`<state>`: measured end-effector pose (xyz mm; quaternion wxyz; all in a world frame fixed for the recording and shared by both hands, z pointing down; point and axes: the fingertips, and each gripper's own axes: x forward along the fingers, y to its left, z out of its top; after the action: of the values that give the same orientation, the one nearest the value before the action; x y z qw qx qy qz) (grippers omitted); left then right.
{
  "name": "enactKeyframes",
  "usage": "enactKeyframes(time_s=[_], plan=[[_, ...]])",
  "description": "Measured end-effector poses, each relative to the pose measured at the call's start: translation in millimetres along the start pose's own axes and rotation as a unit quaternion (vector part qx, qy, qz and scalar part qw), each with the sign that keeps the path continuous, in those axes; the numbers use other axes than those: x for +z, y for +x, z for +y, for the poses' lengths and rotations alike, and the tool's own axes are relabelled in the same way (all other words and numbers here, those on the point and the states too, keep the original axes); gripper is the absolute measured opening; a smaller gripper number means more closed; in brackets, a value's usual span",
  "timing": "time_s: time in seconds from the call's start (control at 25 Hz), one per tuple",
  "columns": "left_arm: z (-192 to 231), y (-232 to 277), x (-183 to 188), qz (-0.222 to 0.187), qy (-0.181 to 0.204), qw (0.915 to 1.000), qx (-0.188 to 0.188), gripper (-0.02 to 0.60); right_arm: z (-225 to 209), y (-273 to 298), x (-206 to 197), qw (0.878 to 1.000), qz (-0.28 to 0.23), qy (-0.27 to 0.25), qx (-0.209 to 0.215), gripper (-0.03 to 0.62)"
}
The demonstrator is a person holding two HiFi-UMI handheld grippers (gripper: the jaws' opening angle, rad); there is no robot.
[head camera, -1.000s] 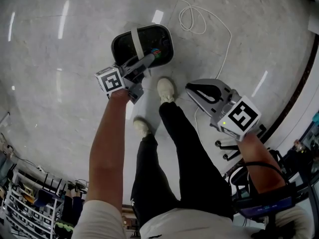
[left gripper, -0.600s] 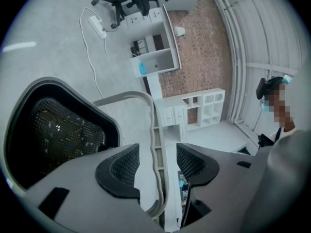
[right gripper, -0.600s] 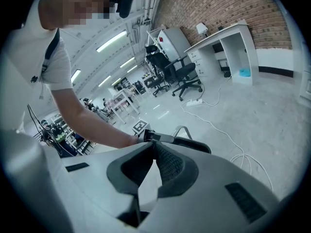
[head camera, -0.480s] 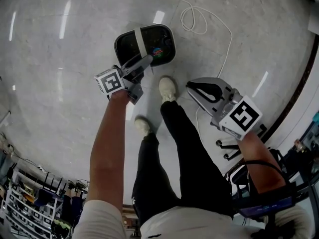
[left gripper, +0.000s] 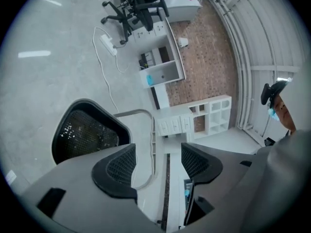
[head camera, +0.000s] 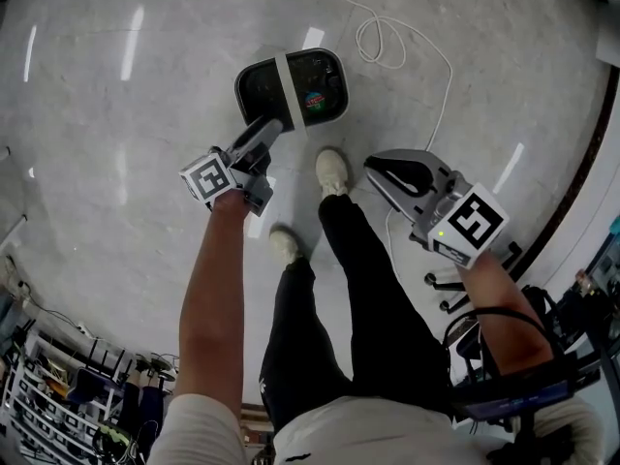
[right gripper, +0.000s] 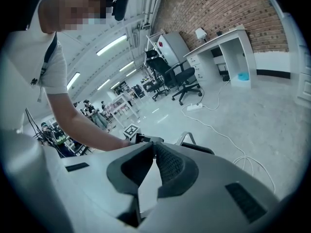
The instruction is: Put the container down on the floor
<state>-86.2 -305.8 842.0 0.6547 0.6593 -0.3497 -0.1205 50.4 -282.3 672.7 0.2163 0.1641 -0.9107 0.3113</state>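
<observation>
The black mesh container (head camera: 244,87) stands on the pale polished floor (head camera: 116,163), its grey handle (head camera: 288,90) arched over the top and something colourful inside. A second ago the left gripper (head camera: 269,126) had its jaws over that handle. Now they are opening wide and have drawn back to the container's near edge, with the handle seen only beyond the gap and no pad pressing on it. By the look of it, the set-down is done and only the withdrawal remains. The right gripper (head camera: 376,169) hangs well apart, jaws together on nothing. A white shoe (head camera: 332,170) sits just beside the container, and a white cable (head camera: 373,37) loops near its far side. Bare floor opens to the left.
</observation>
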Motion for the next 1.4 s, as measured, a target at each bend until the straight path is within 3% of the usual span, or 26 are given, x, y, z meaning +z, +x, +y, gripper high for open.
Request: enactKeyframes(time_s=[0.08,0.16,0.28,0.32,0.56,0.84,1.12,1.4], plan=[[-15,-21,3,-0.008,0.033,0.9994,-0.009,0.273,11,-2,6,1.0,-0.004,-0.006,-0.003,0.025],[-31,-41,4,-0.009,0.07,0.9975,-0.004,0.204,20,-5,11,1.0,-0.006,-0.01,-0.008,0.025],[-59,-76,-3,0.003,0.109,0.9938,0.023,0.029,43,-11,20,1.0,-0.014,-0.013,-0.012,0.025],[-72,-87,-7,0.011,0.12,0.9924,0.024,0.012,51,-13,23,1.0,-0.017,-0.015,-0.013,0.025],[-175,-142,-43,0.076,0.17,0.9824,-0.013,0.009,109,-34,46,1.0,-0.022,-0.01,-0.016,0.025],[-309,-210,-105,0.155,0.243,0.9556,-0.06,0.009,190,-74,78,0.999,-0.037,-0.012,-0.018,0.023],[-440,-287,-152,0.141,0.297,0.9399,-0.093,0.009,288,-126,98,0.998,-0.049,-0.025,-0.008,0.023],[-512,-347,-191,0.171,0.379,0.9037,-0.103,0.009,387,-156,125,0.995,-0.069,-0.07,-0.001,0.023]])
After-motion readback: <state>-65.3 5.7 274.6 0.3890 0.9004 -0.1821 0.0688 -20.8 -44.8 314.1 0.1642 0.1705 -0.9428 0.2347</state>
